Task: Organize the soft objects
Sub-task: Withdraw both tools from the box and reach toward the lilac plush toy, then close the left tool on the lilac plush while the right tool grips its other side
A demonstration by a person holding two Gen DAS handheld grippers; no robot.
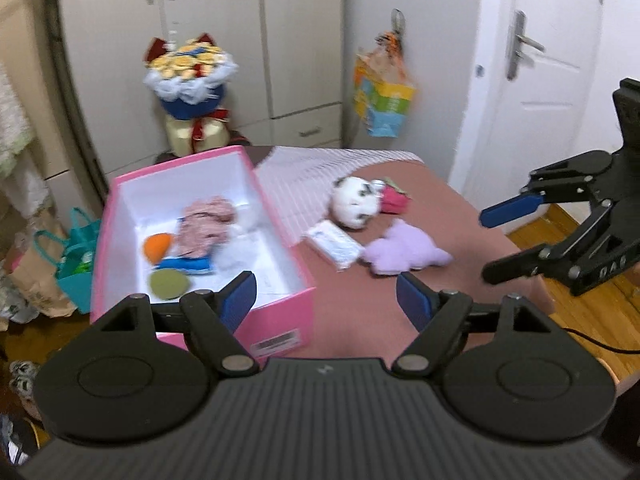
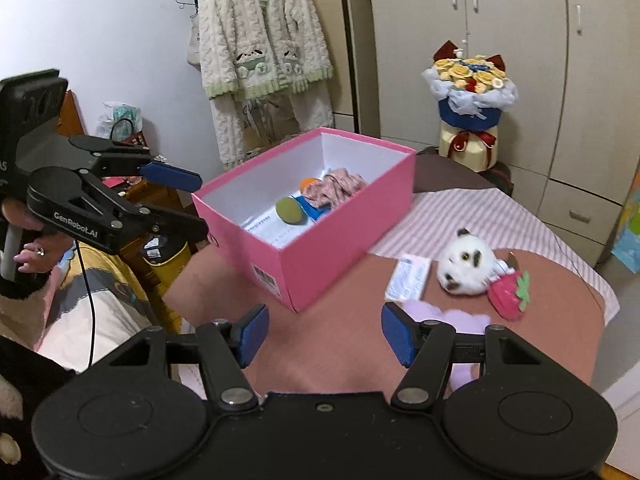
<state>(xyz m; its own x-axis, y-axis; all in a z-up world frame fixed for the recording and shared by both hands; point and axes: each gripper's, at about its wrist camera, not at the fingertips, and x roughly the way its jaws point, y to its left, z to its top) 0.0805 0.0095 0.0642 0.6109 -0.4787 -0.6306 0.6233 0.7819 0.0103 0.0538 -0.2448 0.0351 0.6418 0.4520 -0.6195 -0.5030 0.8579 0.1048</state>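
Both hand-held grippers, left (image 1: 326, 300) and right (image 2: 325, 334), gape wide, empty. Purple plush (image 1: 404, 252) near the counter's (image 1: 460, 216) front edge: light, squashy; pinch its body.

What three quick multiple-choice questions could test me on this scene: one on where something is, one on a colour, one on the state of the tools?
1. Where does the purple plush toy lie?
A. inside the box
B. on the table beside the box
C. on the floor

2. What colour is the box outside?
A. pink
B. green
C. black

3. How are the left gripper and right gripper at this moment?
A. both clamped on toys
B. one holds the box
C. both open and empty

Answers: 1 B, it rests on the brown tabletop near the white-and-black plush. 2 A, its outer walls are pink. 3 C, only bare table shows between each pair of blue pads.
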